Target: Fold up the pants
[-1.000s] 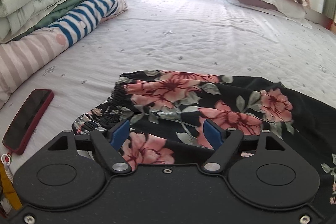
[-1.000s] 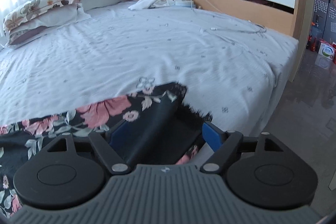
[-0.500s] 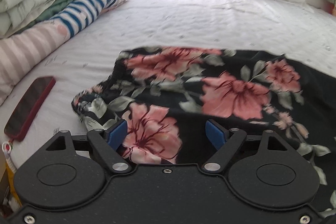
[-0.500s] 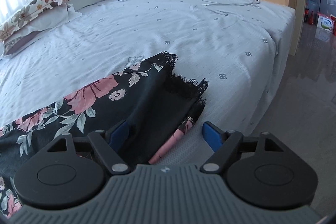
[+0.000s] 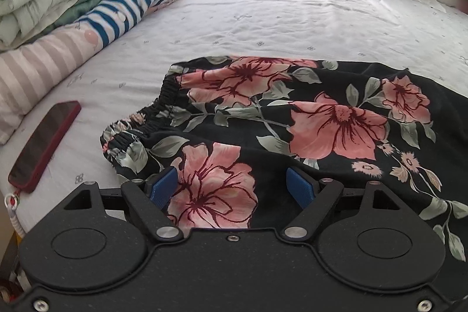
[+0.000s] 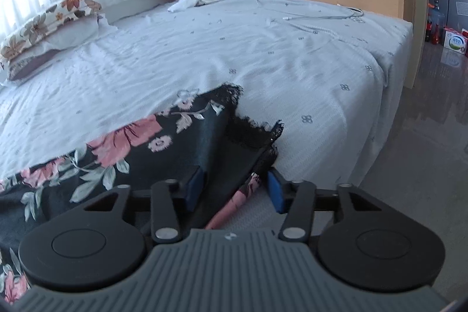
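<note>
While jaws close, pants (image 6: 163, 148) between them

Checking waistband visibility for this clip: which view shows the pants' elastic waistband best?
The left wrist view: the gathered waistband lies in plain sight beyond the left gripper. The right wrist view shows only the lace-trimmed leg end.

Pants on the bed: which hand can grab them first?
Probably the right. Its gripper is closing on the pants' lacy hem. The left gripper is wide open by the waistband.
</note>
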`<state>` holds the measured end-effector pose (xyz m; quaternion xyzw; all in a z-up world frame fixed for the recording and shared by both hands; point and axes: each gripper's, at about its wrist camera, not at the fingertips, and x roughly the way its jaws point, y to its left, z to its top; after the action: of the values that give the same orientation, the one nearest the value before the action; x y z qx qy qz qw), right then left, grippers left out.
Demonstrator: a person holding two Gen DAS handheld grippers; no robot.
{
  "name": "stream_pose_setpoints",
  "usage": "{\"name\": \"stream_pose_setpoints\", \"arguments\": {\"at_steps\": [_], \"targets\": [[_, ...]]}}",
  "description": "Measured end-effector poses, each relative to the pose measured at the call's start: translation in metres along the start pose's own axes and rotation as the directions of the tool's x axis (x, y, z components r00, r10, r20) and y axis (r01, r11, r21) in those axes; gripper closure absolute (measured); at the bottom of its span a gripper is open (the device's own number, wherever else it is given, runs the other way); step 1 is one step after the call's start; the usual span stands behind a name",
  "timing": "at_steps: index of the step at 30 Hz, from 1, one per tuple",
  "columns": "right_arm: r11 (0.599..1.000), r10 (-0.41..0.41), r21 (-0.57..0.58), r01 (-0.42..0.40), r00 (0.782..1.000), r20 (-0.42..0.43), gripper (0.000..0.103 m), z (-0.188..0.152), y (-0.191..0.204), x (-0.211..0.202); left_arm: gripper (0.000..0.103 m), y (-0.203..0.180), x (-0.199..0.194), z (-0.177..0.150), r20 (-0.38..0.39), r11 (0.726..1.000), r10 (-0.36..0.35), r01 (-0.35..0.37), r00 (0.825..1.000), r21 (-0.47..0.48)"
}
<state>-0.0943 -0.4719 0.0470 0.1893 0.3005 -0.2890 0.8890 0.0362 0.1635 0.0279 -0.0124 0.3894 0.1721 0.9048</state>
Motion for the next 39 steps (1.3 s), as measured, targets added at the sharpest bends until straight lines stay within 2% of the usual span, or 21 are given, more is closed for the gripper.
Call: {"name": "stream_pose_setpoints", "arguments": {"at_steps": [3,5,6,7,9,12,15,18,20,22,25,28,29,30,31,32,33,35,37,39], "targets": [[0.999,0.039,0.025,-0.039,0.999,0.002,0.054,0.0,-0.001,0.008,0.023,0.003,0.002,-0.002,-0.01,1.0,-0.001,0.0,1.0,-0.032],[0.998,0.046,0.036,-0.046,0.999,0.001,0.045,0.001,-0.003,0.021,0.023,0.005,0.002,-0.003,-0.006,0.999,0.004,-0.004,1.0,-0.038],[0.998,0.047,0.05,-0.048,0.999,0.006,0.047,0.002,-0.005,0.026,0.023,0.006,0.001,-0.004,-0.006,0.999,0.007,-0.007,1.0,-0.04],[0.996,0.053,0.071,-0.054,0.999,0.013,0.055,0.004,-0.006,0.029,0.023,0.007,0.001,-0.004,-0.005,0.999,0.009,-0.009,1.0,-0.042],[0.992,0.045,0.12,-0.045,0.999,0.004,0.1,0.011,-0.008,0.032,0.023,0.01,-0.001,-0.004,-0.003,0.999,0.01,-0.01,1.0,-0.049],[0.982,0.087,0.171,-0.085,0.996,-0.004,0.099,0.016,-0.006,0.029,0.023,0.015,-0.003,-0.004,0.002,0.998,0.007,-0.007,1.0,-0.063],[0.986,0.095,0.137,-0.098,0.995,0.034,0.099,0.023,0.009,0.012,0.023,0.02,-0.003,-0.004,0.003,0.996,-0.004,0.004,1.0,-0.084],[0.975,0.189,0.106,-0.194,0.98,0.06,0.099,0.034,0.042,-0.01,0.023,0.023,-0.002,-0.005,0.006,0.994,-0.021,0.021,1.0,-0.108],[0.956,0.285,0.047,-0.288,0.957,0.06,0.099,0.039,0.08,-0.023,0.023,0.025,-0.002,-0.006,0.009,0.992,-0.032,0.033,0.999,-0.124],[0.916,0.401,-0.038,-0.4,0.916,0.012,0.099,0.036,0.134,-0.034,0.023,0.026,-0.002,-0.007,0.012,0.989,-0.044,0.045,0.999,-0.139],[0.806,0.546,-0.186,-0.562,0.827,-0.13,0.099,0.007,0.222,-0.044,0.023,0.028,-0.003,-0.01,0.026,0.987,-0.05,0.053,0.998,-0.149],[0.681,0.619,-0.276,-0.678,0.734,-0.279,0.097,-0.037,0.29,-0.052,0.023,0.031,-0.005,-0.011,0.035,0.985,-0.062,0.067,0.997,-0.159],[0.649,0.625,-0.295,-0.701,0.713,-0.319,0.096,-0.051,0.307,-0.053,0.023,0.032,-0.006,-0.011,0.039,0.983,-0.067,0.073,0.997,-0.167],[0.629,0.619,-0.31,-0.713,0.7,-0.356,0.089,-0.065,0.321,-0.053,0.023,0.034,-0.006,-0.011,0.042,0.981,-0.072,0.079,0.996,-0.176],[0.615,0.61,-0.322,-0.72,0.693,-0.384,0.072,-0.077,0.331,-0.053,0.023,0.036,-0.007,-0.011,0.044,0.979,-0.08,0.086,0.996,-0.186],[0.608,0.599,-0.331,-0.722,0.691,-0.405,0.064,-0.088,0.339,-0.053,0.022,0.037,-0.007,-0.012,0.044,0.976,-0.087,0.094,0.995,-0.194],[0.599,0.59,-0.337,-0.726,0.686,-0.426,0.05,-0.096,0.343,-0.053,0.022,0.039,-0.007,-0.012,0.045,0.975,-0.093,0.1,0.995,-0.199],[0.583,0.59,-0.34,-0.738,0.672,-0.447,0.033,-0.113,0.345,-0.06,0.022,0.04,-0.007,-0.012,0.047,0.974,-0.097,0.104,0.994,-0.202],[0.559,0.606,-0.344,-0.755,0.655,-0.452,0.031,-0.121,0.337,-0.069,0.022,0.041,-0.007,-0.013,0.051,0.974,-0.097,0.105,0.994,-0.2],[0.544,0.618,-0.351,-0.762,0.647,-0.447,0.023,-0.123,0.329,-0.077,0.022,0.04,-0.008,-0.013,0.054,0.975,-0.097,0.106,0.994,-0.197]]}}
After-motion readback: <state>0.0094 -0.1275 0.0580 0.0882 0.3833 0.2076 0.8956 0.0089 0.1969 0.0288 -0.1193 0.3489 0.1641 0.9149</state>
